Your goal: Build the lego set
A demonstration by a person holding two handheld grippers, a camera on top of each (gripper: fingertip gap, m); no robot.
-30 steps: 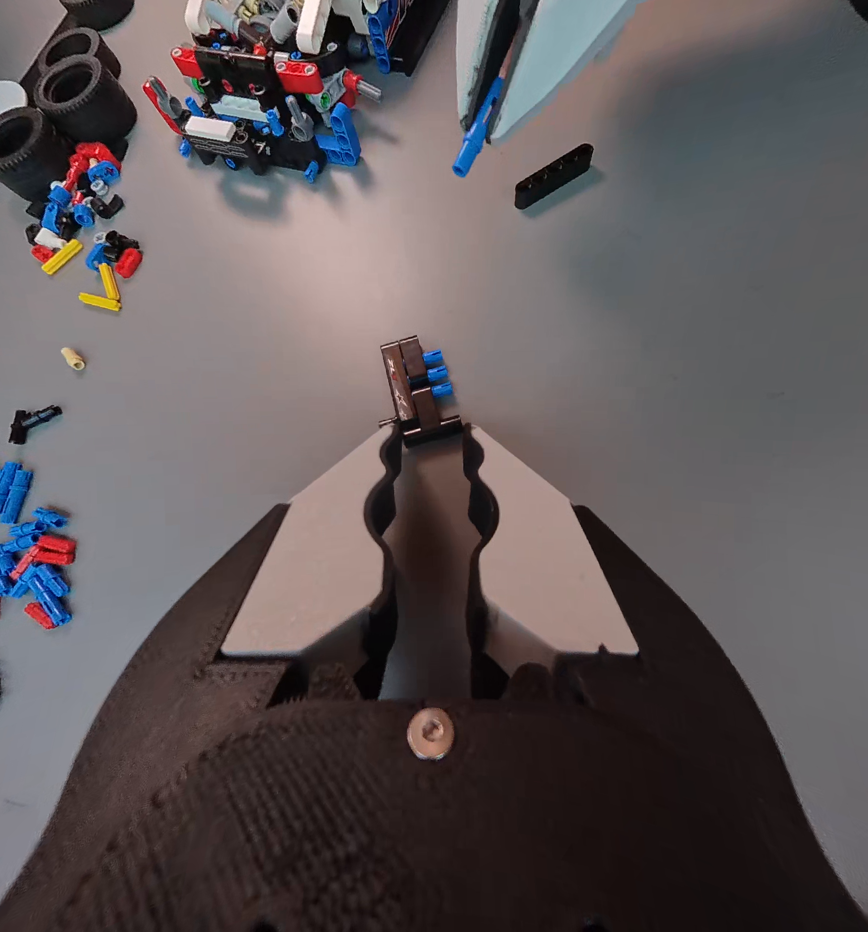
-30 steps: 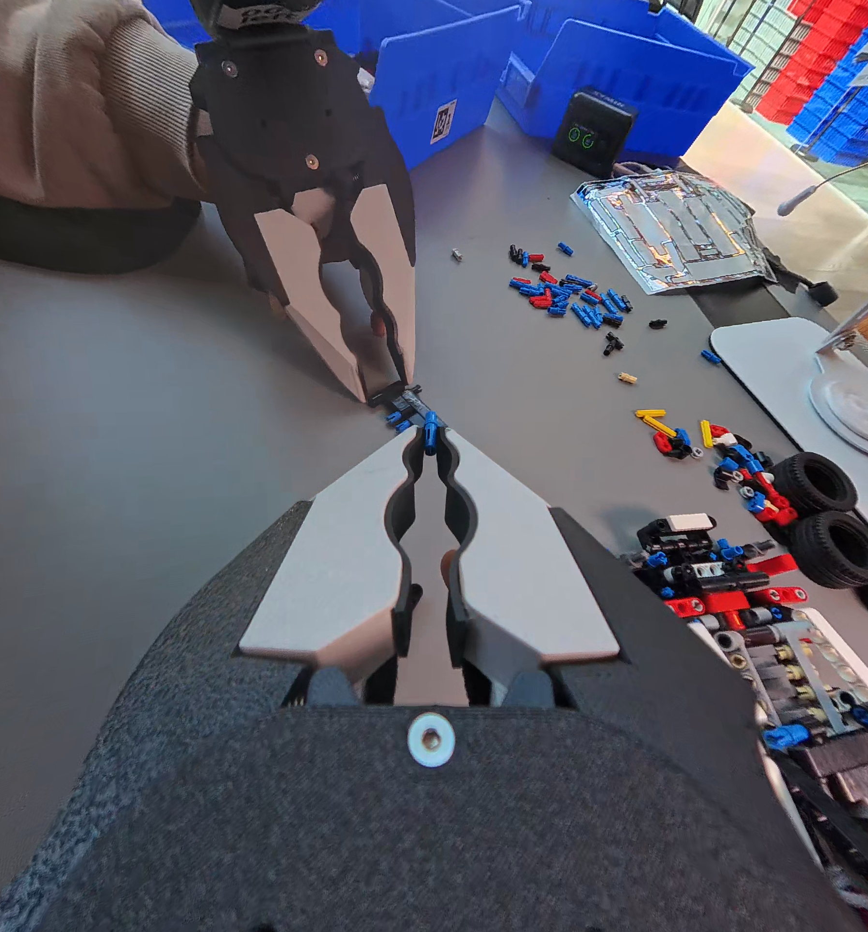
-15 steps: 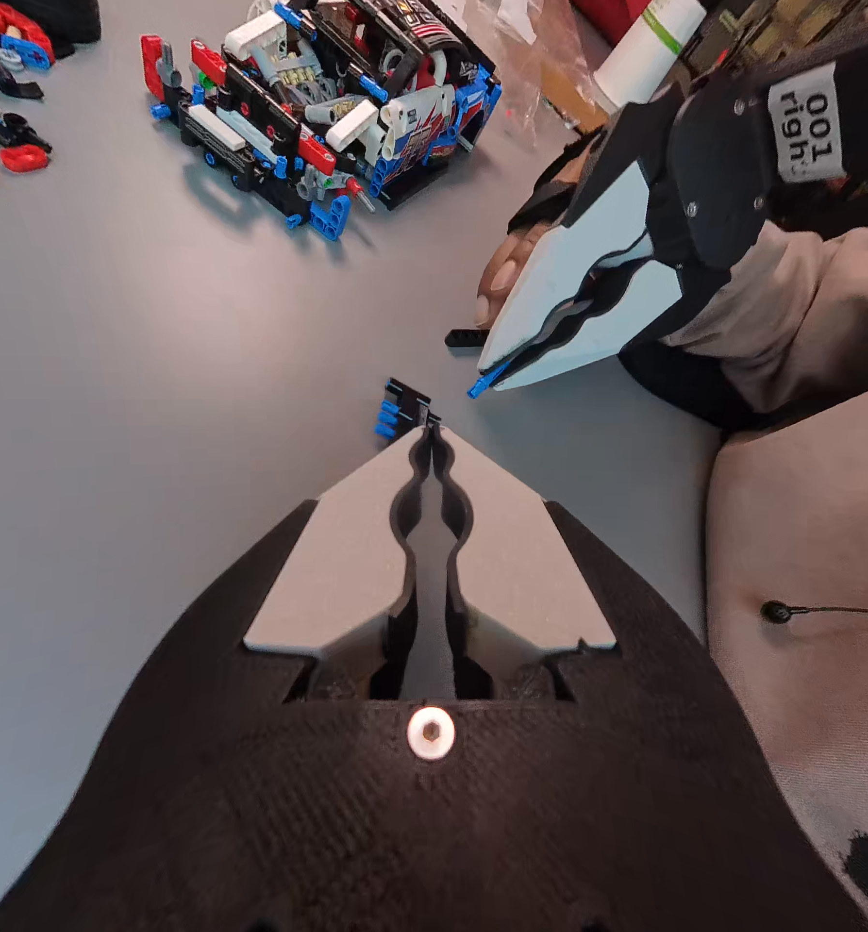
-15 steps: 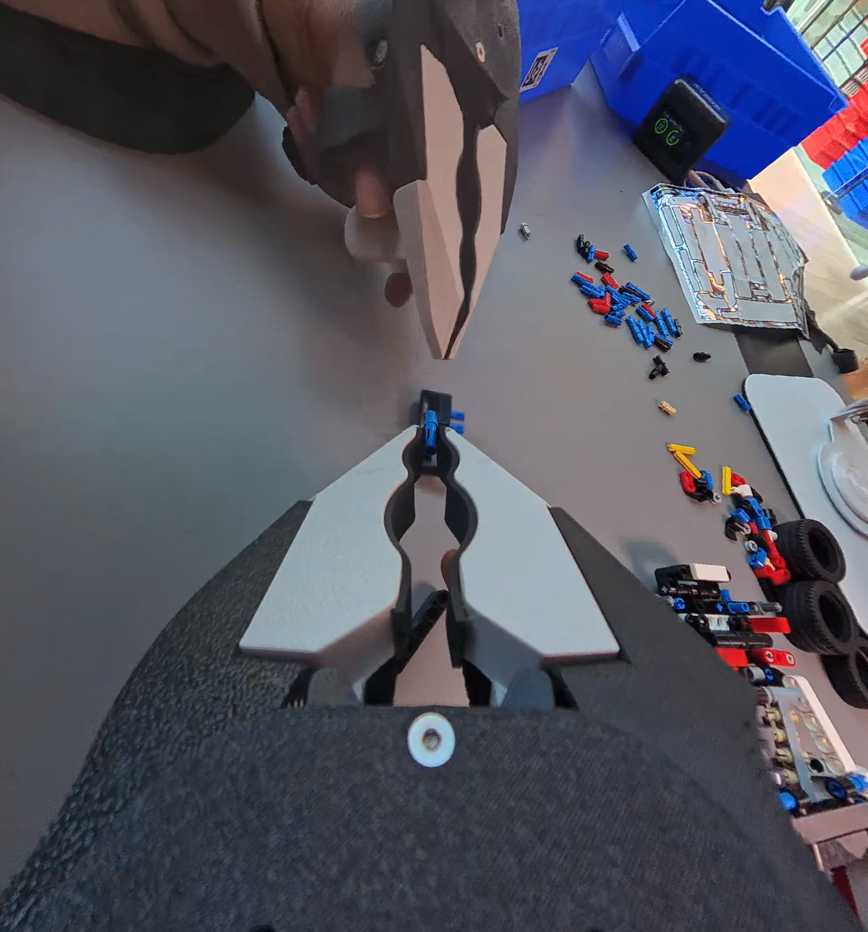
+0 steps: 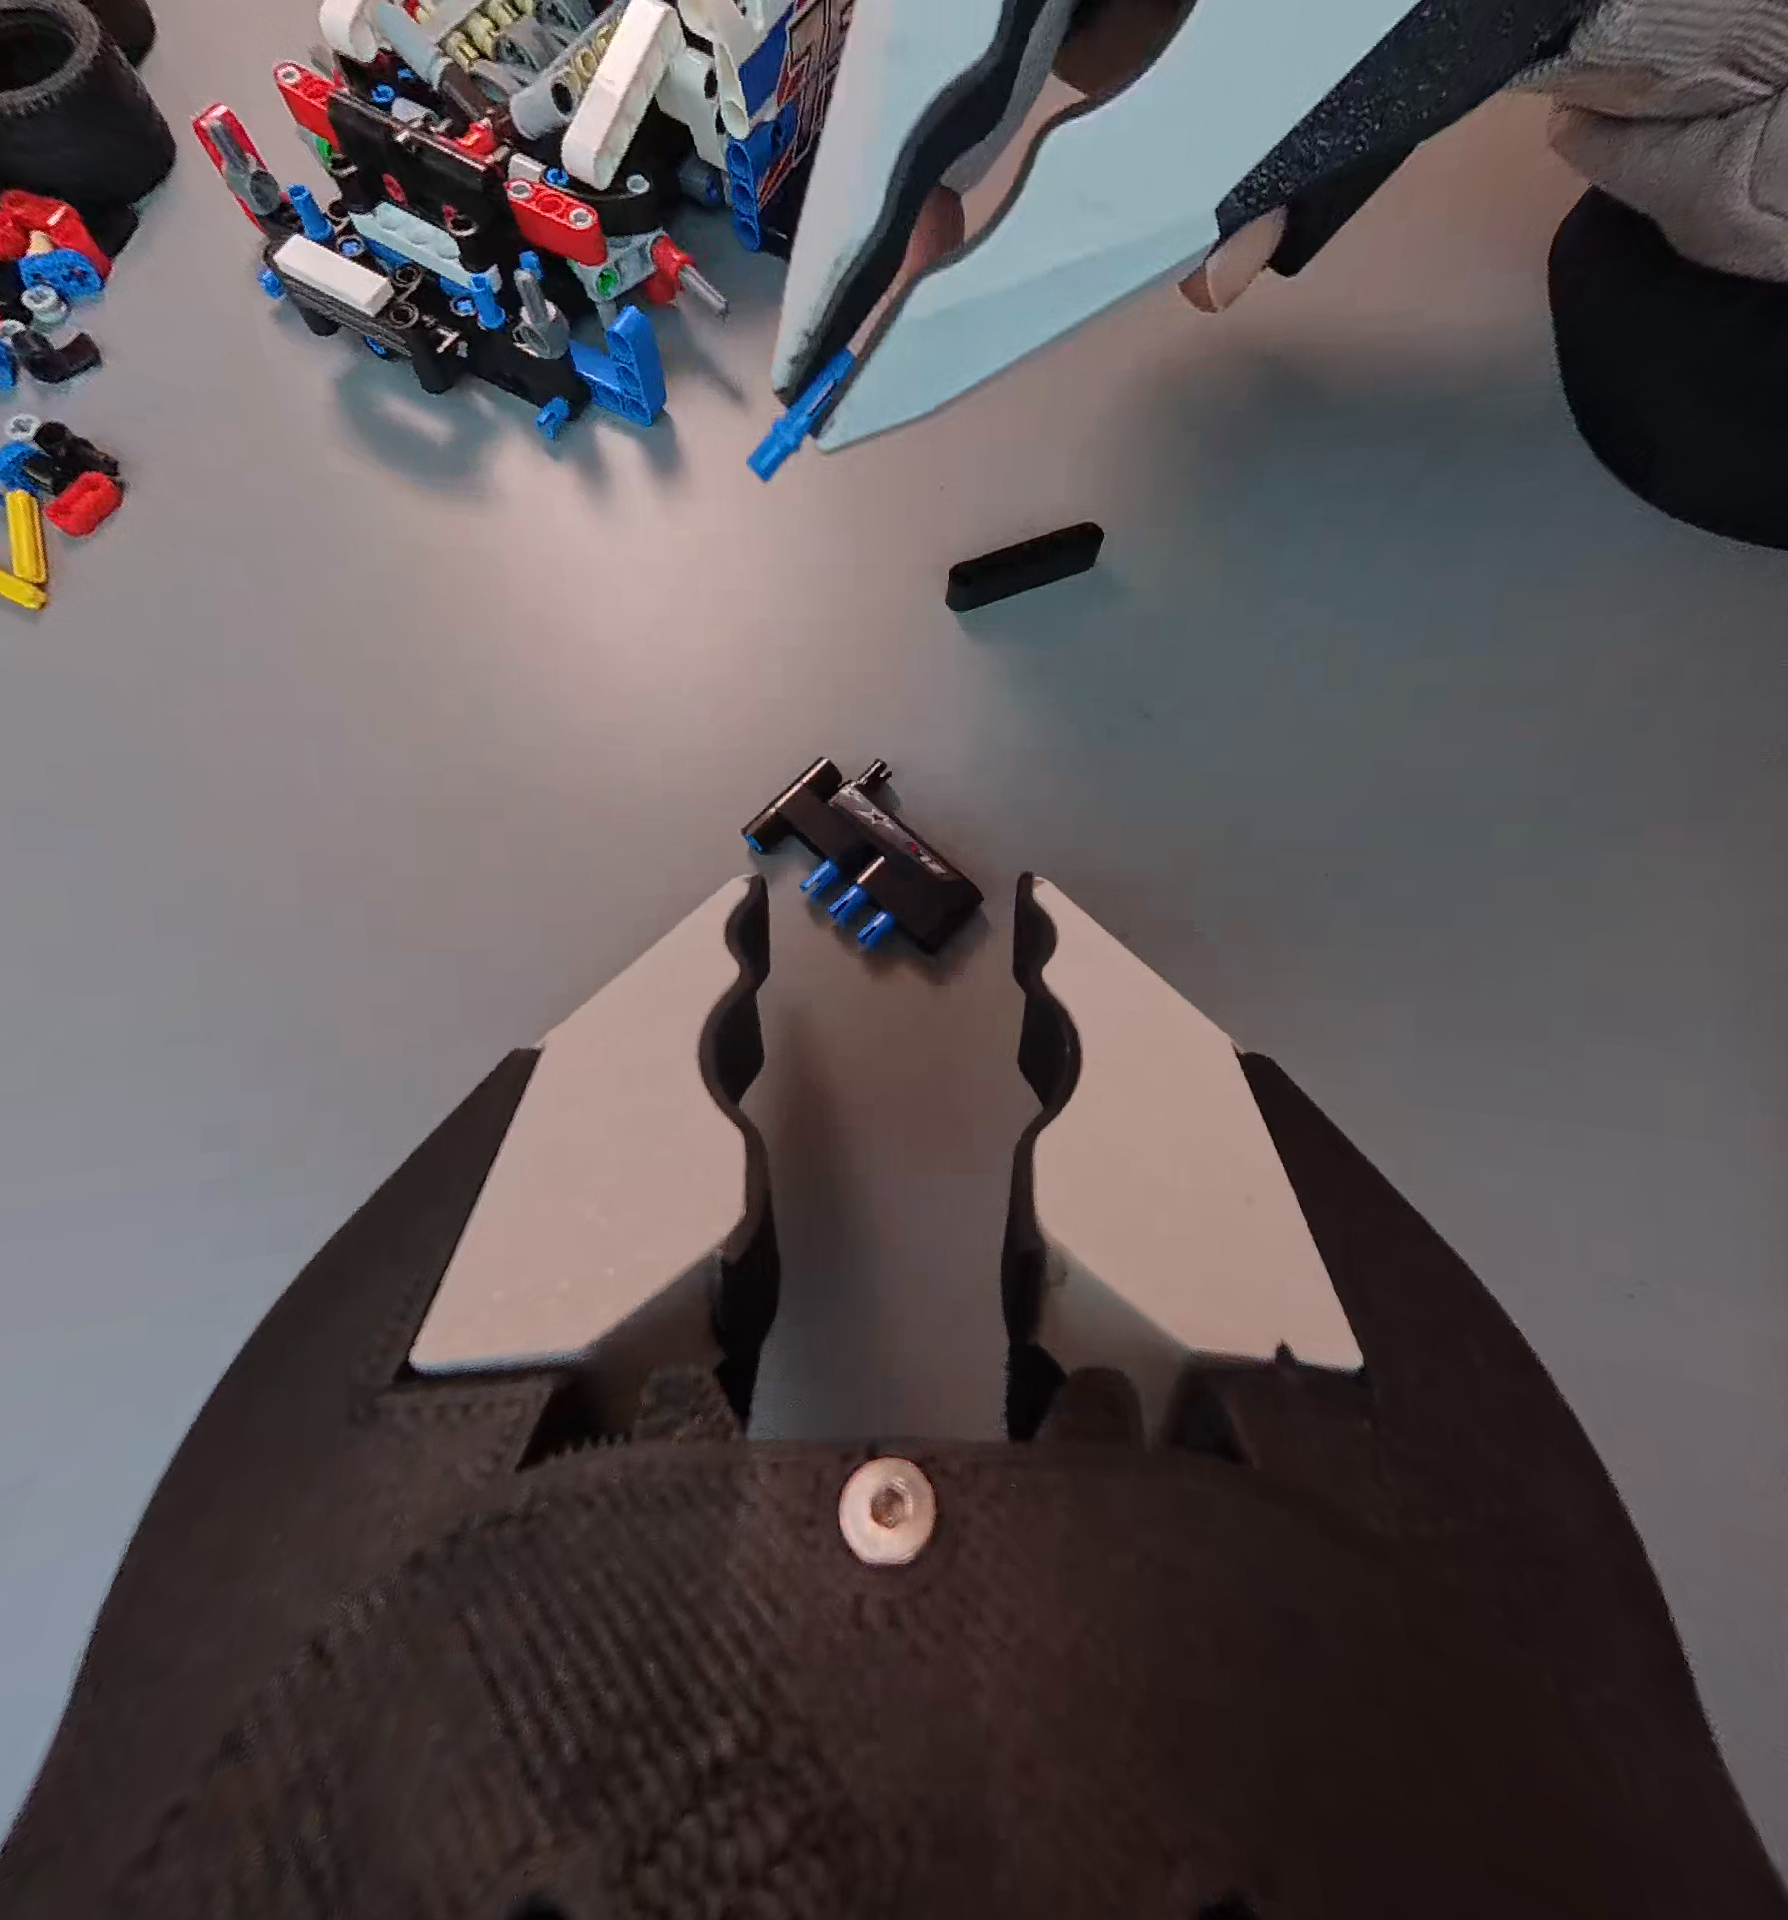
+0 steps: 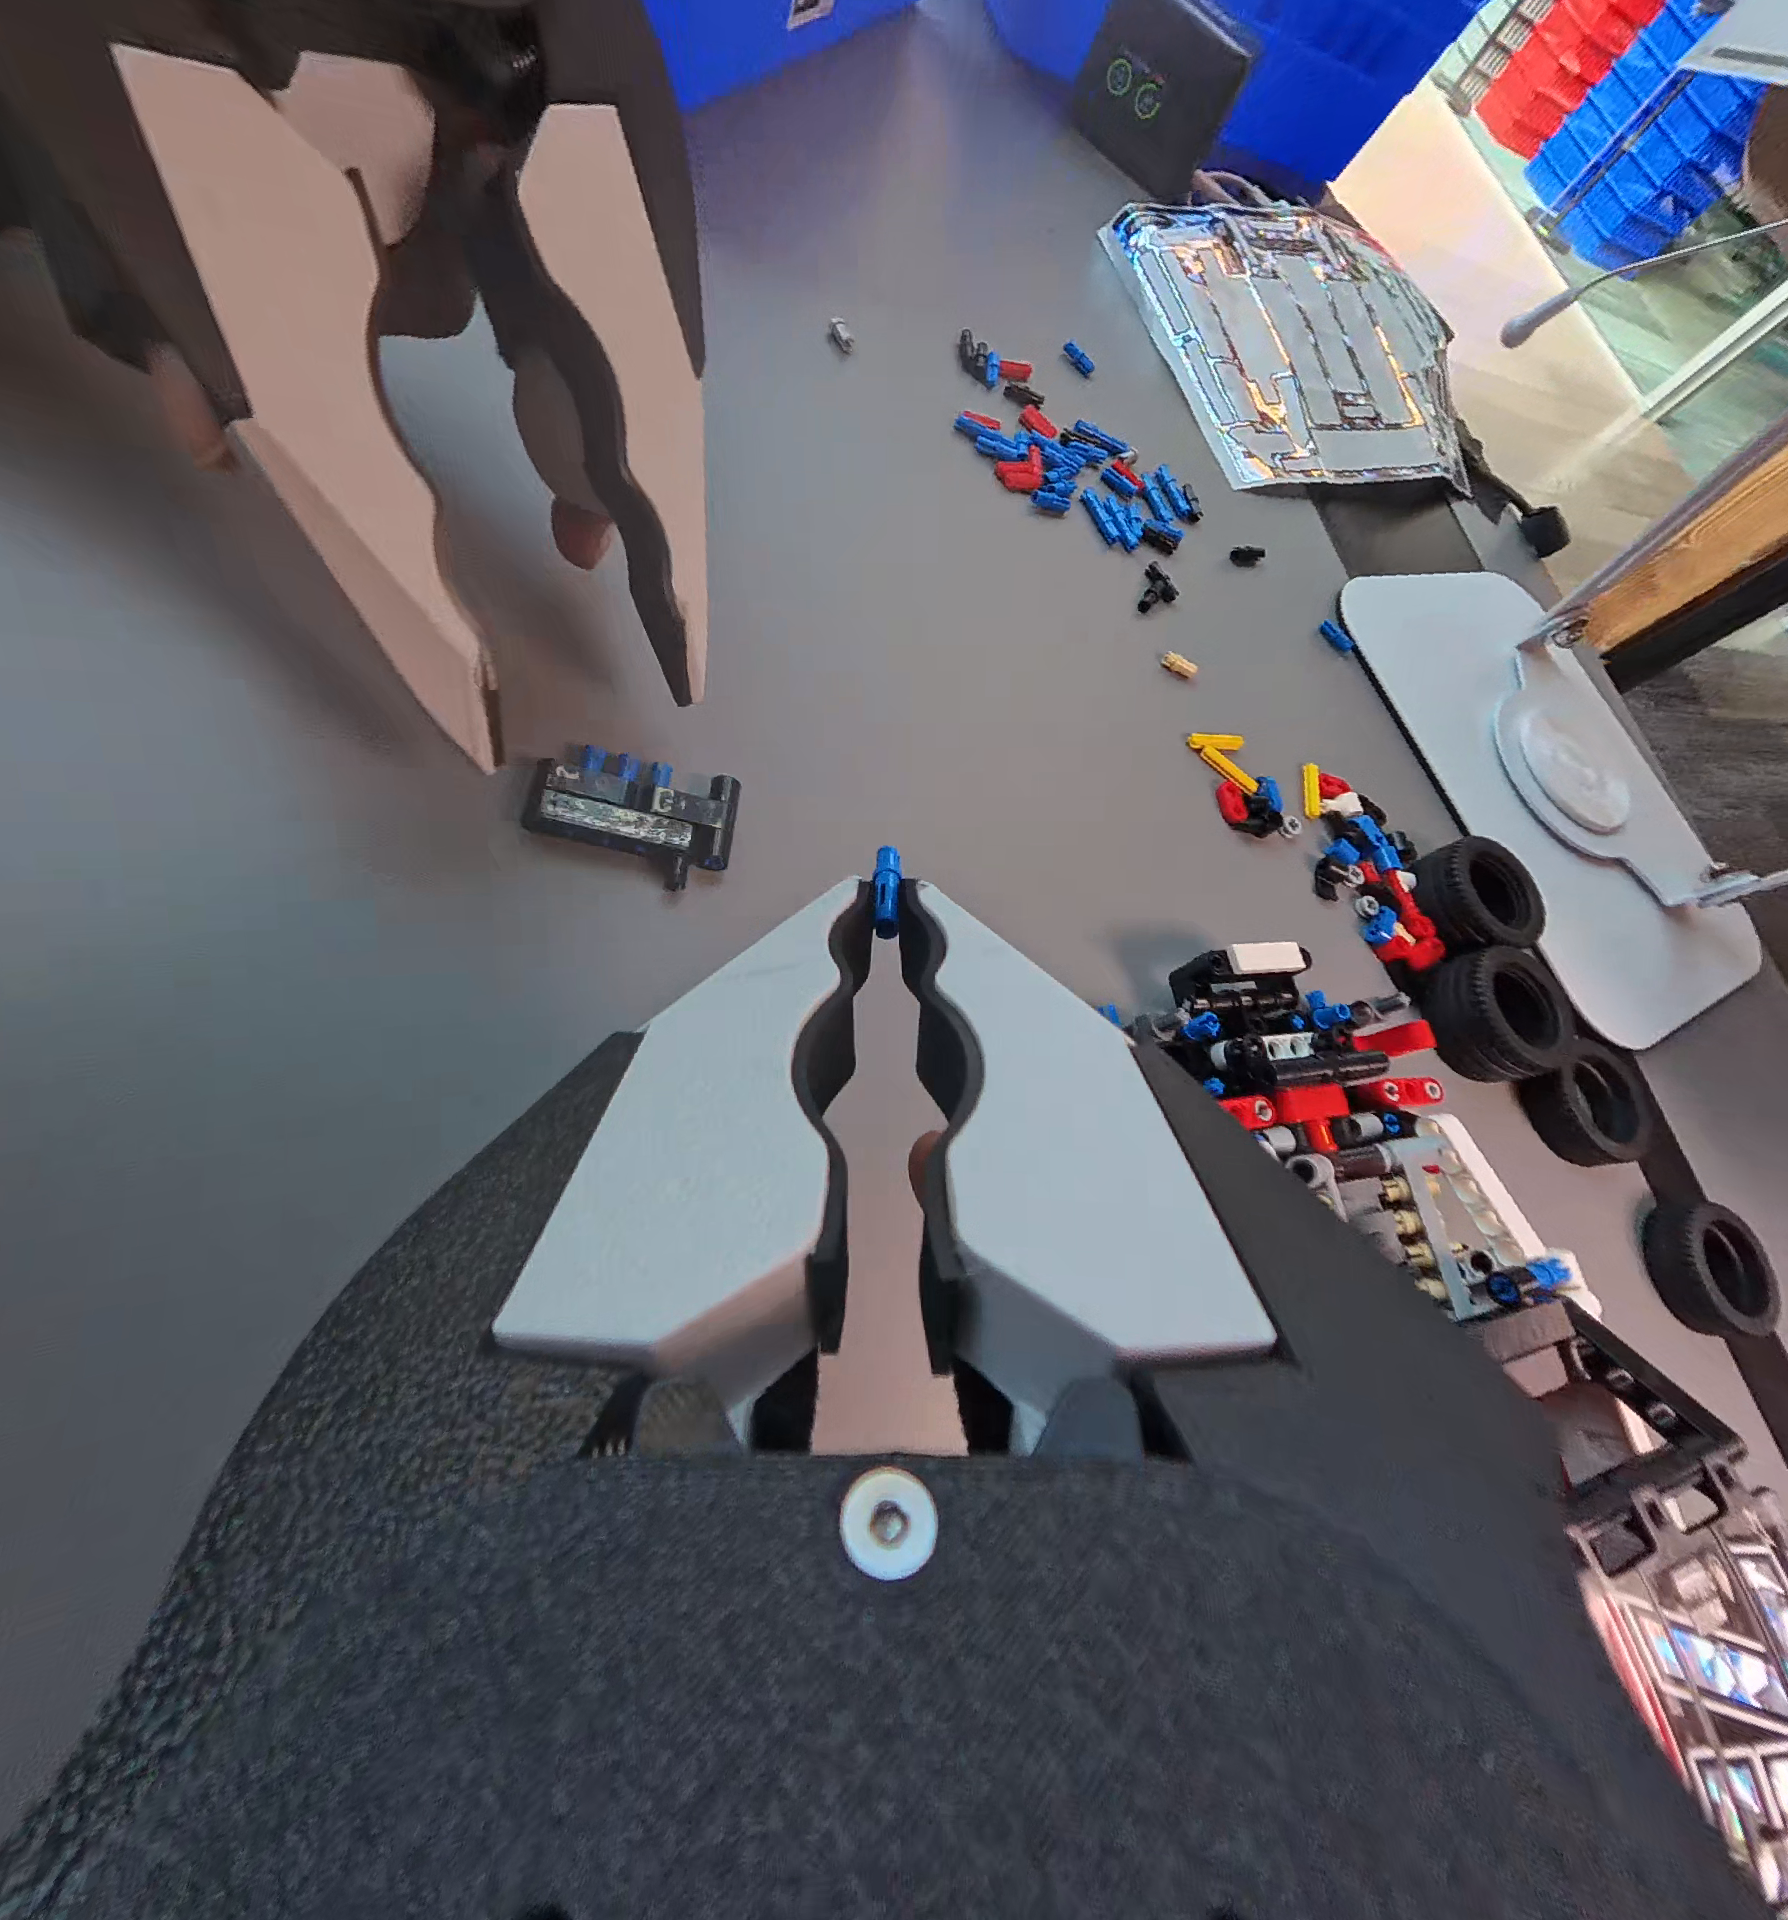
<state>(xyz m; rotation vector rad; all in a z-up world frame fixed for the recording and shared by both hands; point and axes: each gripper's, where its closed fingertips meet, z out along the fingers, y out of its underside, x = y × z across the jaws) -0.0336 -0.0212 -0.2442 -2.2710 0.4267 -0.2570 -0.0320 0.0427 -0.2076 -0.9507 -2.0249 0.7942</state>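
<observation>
A small black sub-assembly with three blue pins [image 5: 862,869] lies flat on the grey table, just ahead of my left gripper [image 5: 890,883], which is open and empty. The same piece shows in the right wrist view [image 6: 632,805] below the left gripper [image 6: 589,717]. My right gripper [image 6: 885,885] is shut on a blue pin [image 6: 885,891] that sticks out past the tips. It also shows in the left wrist view [image 5: 802,410] with the blue pin [image 5: 794,421]. A loose black beam [image 5: 1025,564] lies on the table to the right.
The half-built car model [image 5: 516,208] stands at the back left, also in the right wrist view [image 6: 1305,1049]. Black tyres [image 6: 1492,945], loose red, blue and yellow parts [image 6: 1077,468], a silver foil bag [image 6: 1285,353] and blue bins [image 6: 765,42] lie around. A person's sleeve [image 5: 1721,135] is at the upper right.
My left gripper has opened and let go of the black sub-assembly, which now lies flat on the table. My right gripper has drawn back a little, still holding the blue pin.
</observation>
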